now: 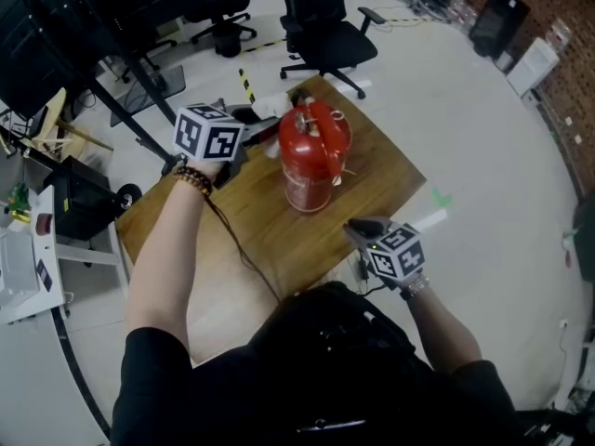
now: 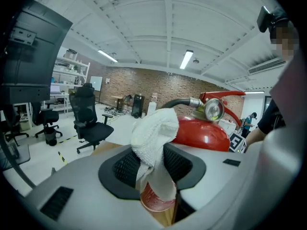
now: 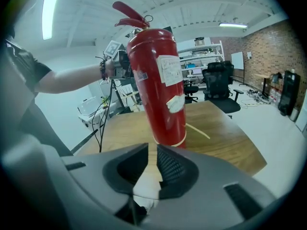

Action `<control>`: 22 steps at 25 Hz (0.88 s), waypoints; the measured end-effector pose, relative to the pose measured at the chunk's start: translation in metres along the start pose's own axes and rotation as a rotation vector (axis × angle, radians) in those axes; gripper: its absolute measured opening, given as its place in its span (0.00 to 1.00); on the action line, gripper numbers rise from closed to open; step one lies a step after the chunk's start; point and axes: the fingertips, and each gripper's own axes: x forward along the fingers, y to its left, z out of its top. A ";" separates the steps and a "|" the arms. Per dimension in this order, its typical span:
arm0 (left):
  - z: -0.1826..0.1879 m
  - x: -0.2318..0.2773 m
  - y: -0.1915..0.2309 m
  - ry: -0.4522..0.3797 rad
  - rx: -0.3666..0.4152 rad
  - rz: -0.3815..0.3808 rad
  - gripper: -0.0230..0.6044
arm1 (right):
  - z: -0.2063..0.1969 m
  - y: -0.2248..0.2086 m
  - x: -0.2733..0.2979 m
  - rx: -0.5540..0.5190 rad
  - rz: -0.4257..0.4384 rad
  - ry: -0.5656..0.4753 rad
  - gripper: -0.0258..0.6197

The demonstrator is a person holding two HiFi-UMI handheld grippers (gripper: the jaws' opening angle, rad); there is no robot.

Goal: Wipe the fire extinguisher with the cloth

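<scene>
Your head view is dim and flat, low in contrast. Both gripper views run brighter. A ceiling strip light (image 2: 187, 59) glares overhead, and a second strip (image 3: 48, 4) is blown out at the right gripper view's top left. Fisheye bends beams and walls towards black, vignetted corners. The nearest foreground reads soft. Small highlights dot the fire extinguisher (image 2: 206, 137).

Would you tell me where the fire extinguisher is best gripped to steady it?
Probably the red levers on top of the fire extinguisher, from the right: the upright body looks too wide, and the left tool holds the cloth opposite.
</scene>
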 end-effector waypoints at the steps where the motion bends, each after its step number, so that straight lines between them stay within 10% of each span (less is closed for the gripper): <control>1: -0.005 0.003 0.001 0.007 -0.009 -0.004 0.25 | -0.001 -0.002 0.000 0.002 0.002 0.005 0.16; 22: -0.129 0.059 0.036 0.164 -0.191 0.012 0.25 | -0.005 -0.023 0.022 0.017 0.051 0.070 0.16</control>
